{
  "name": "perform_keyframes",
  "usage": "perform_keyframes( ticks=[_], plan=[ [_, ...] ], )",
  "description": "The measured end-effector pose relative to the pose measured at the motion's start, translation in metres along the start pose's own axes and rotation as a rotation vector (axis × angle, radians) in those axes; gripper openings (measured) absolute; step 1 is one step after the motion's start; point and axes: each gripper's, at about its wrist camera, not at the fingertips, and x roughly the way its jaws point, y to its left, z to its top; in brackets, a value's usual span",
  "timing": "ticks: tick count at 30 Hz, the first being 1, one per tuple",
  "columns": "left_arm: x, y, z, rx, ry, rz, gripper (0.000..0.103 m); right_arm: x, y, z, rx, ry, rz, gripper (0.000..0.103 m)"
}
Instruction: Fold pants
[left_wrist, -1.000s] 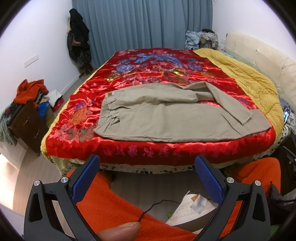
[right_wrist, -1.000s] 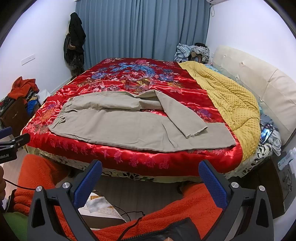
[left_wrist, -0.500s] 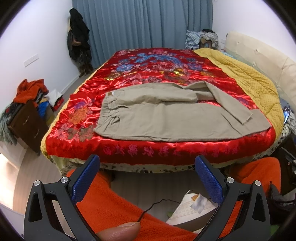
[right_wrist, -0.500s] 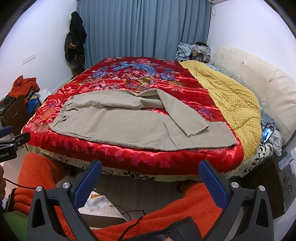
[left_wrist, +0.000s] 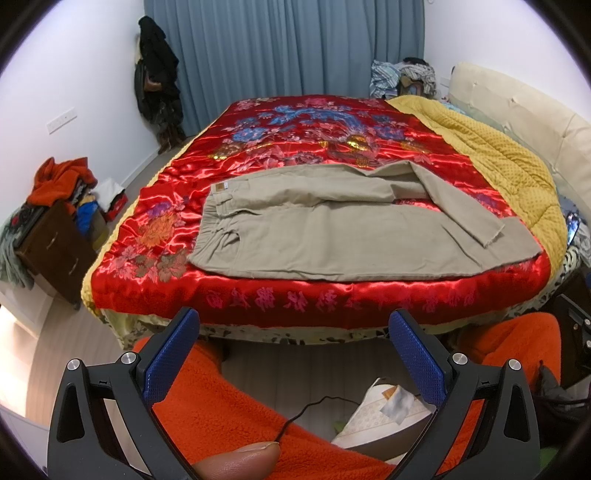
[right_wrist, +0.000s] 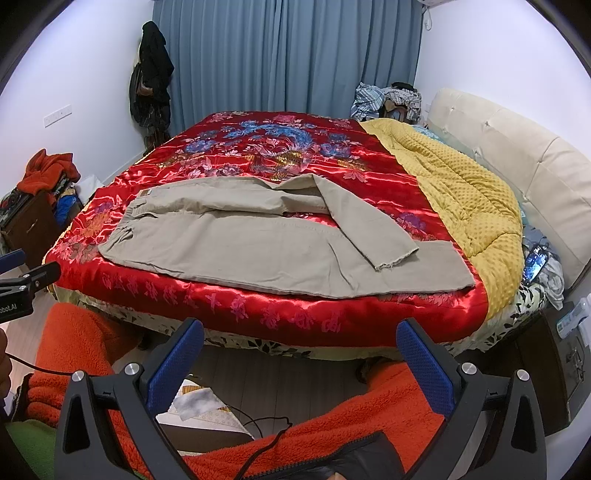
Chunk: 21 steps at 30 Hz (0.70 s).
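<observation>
Khaki cloth, the pants (left_wrist: 332, 236) lie spread across the near part of a red satin bedspread (left_wrist: 314, 140), waistband toward the left, legs running to the right; the far leg is bent back so its frayed hem lies over the near leg, close to the right end; the near edge of the cloth runs just inside the bed's front edge. The left gripper (left_wrist: 293, 354) hangs low in front of the bed, its blue-padded fingers (left_wrist: 170, 354) spread wide with nothing between them; the pants sit well beyond and above the fingertips, apart from both pads; orange fleece (left_wrist: 229, 406) and a thumb tip lie beneath. The right gripper (right_wrist: 299, 363) is likewise held below the mattress edge, its fingers (right_wrist: 424, 365) parted and empty; from this view the folded-over hem (right_wrist: 391, 258) lies ahead of the right pad, well clear of it; the waistband is off toward the left. A yellow blanket (right_wrist: 461, 192) covers the bed's right side, touching the bedspread, near the pants' leg ends.
</observation>
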Motion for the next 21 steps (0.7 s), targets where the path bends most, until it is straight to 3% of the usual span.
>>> perform_keyframes(
  ticks=[21],
  plan=[
    [-0.0003,-0.0006,-0.0004,-0.001,0.001,0.0,0.102,0.001,0.002,-0.0012,-0.001,0.003,0.001,0.103]
  ],
)
